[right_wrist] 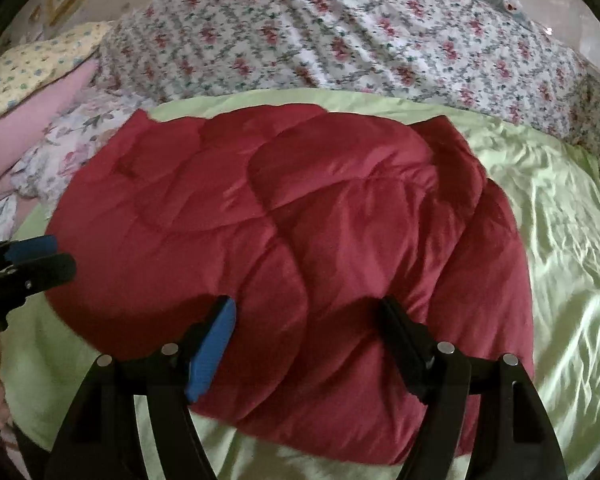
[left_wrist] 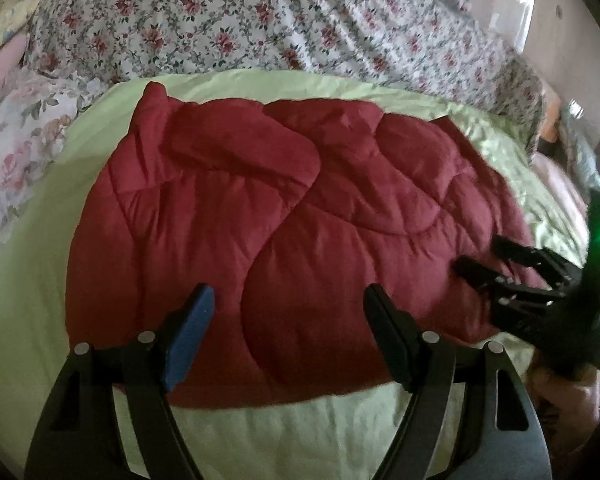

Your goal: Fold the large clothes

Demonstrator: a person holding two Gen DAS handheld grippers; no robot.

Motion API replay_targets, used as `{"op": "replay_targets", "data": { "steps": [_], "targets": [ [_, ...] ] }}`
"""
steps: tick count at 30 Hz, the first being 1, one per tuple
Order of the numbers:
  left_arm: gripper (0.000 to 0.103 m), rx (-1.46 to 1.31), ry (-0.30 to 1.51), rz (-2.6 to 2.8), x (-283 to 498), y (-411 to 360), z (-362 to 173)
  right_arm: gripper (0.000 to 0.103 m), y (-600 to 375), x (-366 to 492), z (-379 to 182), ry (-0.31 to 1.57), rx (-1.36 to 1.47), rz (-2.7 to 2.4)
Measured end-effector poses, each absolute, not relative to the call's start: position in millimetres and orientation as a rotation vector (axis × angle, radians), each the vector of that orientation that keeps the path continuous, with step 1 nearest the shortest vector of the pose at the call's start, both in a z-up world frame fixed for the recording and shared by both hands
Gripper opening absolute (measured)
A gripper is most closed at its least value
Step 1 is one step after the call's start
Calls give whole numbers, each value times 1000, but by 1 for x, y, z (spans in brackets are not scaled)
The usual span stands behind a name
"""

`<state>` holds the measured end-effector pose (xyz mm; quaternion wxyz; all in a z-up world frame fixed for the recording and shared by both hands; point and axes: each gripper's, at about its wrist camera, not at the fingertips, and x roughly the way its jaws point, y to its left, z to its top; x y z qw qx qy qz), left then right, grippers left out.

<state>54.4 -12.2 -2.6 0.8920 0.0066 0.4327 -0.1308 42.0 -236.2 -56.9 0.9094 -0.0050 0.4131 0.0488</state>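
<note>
A dark red quilted garment [left_wrist: 284,216] lies folded in a thick bundle on a light green sheet [left_wrist: 28,300]. It also shows in the right wrist view [right_wrist: 300,240]. My left gripper [left_wrist: 288,300] is open, above the bundle's near edge, holding nothing. My right gripper [right_wrist: 306,312] is open too, over the near right part of the bundle, empty. The right gripper shows in the left wrist view [left_wrist: 480,258] at the bundle's right edge, jaws apart. The left gripper shows in the right wrist view [right_wrist: 52,256] at the bundle's left edge.
A floral bedspread [left_wrist: 240,20] covers the bed behind the green sheet [right_wrist: 560,240]. Floral and pink pillows [right_wrist: 40,92] lie at the far left. A wall [left_wrist: 520,8] stands at the far right.
</note>
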Motion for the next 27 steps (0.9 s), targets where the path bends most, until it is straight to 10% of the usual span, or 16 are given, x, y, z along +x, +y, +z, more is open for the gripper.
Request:
{"op": "replay_targets", "data": {
  "steps": [27],
  "targets": [
    [91, 26, 963, -222, 99, -22, -44, 77, -257, 104, -57, 865, 51, 39]
  ]
}}
